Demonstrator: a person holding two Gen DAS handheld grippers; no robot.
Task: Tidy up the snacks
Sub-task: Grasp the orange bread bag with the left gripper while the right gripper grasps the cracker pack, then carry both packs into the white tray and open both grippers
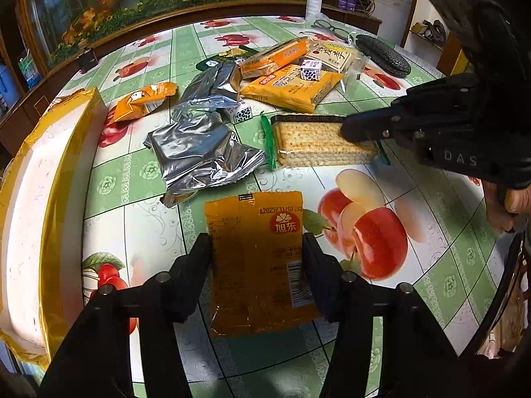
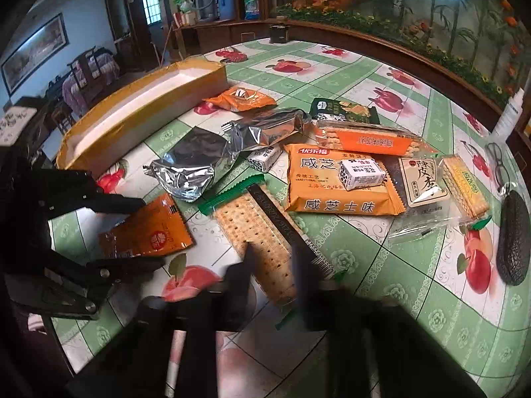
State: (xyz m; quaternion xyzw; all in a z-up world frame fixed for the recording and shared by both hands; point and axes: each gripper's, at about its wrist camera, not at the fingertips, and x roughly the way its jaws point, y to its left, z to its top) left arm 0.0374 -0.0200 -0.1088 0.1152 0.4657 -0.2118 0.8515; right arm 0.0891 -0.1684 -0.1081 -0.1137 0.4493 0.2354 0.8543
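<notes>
While your left hand-held gripper [image 1: 257, 248] straddles the orange packet [image 1: 257, 258] with its fingers set wide at either edge, apparently not yet pinching, the packet lies flat on the bench [image 1: 431, 265], printed back up, so you can read the red 旭东 logo and the date code A2025/11/07; your right hand-held gripper [image 2: 275, 262] reaches over the clear-wrapped cracker pack [image 2: 259, 232], fingers narrow about its end, though blur leaves me unable to tell whether they grip; the yellow-edged box [image 2: 139, 116] sits open just left of the heap, likely the place for sorting; beyond lies a 咸芝士味 pack [image 2: 338, 182], marked TRADITIONAL CRAFT
</notes>
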